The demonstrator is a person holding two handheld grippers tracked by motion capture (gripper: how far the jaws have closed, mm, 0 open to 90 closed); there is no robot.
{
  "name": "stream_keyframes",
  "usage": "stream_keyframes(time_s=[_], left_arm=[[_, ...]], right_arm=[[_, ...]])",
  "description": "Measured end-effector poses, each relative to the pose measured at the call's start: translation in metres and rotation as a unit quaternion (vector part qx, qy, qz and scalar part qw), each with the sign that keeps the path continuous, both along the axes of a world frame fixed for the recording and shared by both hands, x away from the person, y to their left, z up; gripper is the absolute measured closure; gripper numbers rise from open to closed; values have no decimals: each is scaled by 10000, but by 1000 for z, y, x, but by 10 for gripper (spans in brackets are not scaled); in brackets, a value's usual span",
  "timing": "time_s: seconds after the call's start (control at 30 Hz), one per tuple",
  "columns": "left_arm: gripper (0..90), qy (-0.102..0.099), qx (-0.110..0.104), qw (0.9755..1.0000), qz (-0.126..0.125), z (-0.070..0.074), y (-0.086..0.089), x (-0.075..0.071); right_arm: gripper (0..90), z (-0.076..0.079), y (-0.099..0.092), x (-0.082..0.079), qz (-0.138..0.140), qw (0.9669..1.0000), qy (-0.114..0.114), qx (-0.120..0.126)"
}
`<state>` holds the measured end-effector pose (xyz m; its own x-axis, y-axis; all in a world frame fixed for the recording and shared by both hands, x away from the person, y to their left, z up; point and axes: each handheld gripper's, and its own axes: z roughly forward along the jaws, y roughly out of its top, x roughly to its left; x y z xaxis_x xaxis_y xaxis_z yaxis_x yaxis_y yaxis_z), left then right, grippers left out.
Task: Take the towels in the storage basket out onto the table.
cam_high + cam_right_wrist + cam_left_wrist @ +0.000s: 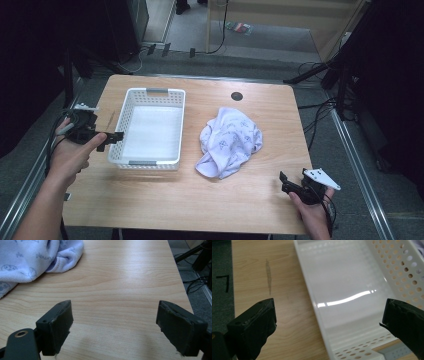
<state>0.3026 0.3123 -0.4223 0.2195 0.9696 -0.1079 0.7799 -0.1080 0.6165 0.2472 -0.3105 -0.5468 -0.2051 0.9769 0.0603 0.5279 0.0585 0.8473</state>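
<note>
Crumpled cloth waiting beside an empty basket

The printed white garment [229, 141] lies bunched mid-table, right of the white perforated basket [150, 128]. Both the left gripper [111, 137] and right gripper [286, 182] gape empty. It looks soft and light (limp, likely to sag); pinch a raised fold.

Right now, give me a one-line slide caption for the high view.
Open left gripper beside an empty white basket; crumpled cloth mid-table; open right gripper near the front edge.

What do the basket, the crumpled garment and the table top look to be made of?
Basket: glossy white moulded plastic, likely; perforated walls, floor reflecting light.
Garment: soft knit cotton-like fabric, pale with small printed figures, ribbed hem.
Table: matte light wood-grain surface, possibly laminate.
</note>
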Motion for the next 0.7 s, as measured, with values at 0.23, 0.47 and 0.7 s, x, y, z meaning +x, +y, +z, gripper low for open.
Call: stream_keyframes(time_s=[0.23, 0.47, 0.7], left_arm=[[0, -126, -291, 9991, 265, -15, 27, -22], [0, -332, -499, 9966, 566, -33, 53, -44], [0, -618, -622, 9931, 781, -57, 68, -59]], right_arm=[[139, 0, 0, 0, -8, 10000, 10, -8], [139, 0, 0, 0, -21, 10000, 18, -19], [139, 0, 0, 0, -29, 10000, 25, -17]])
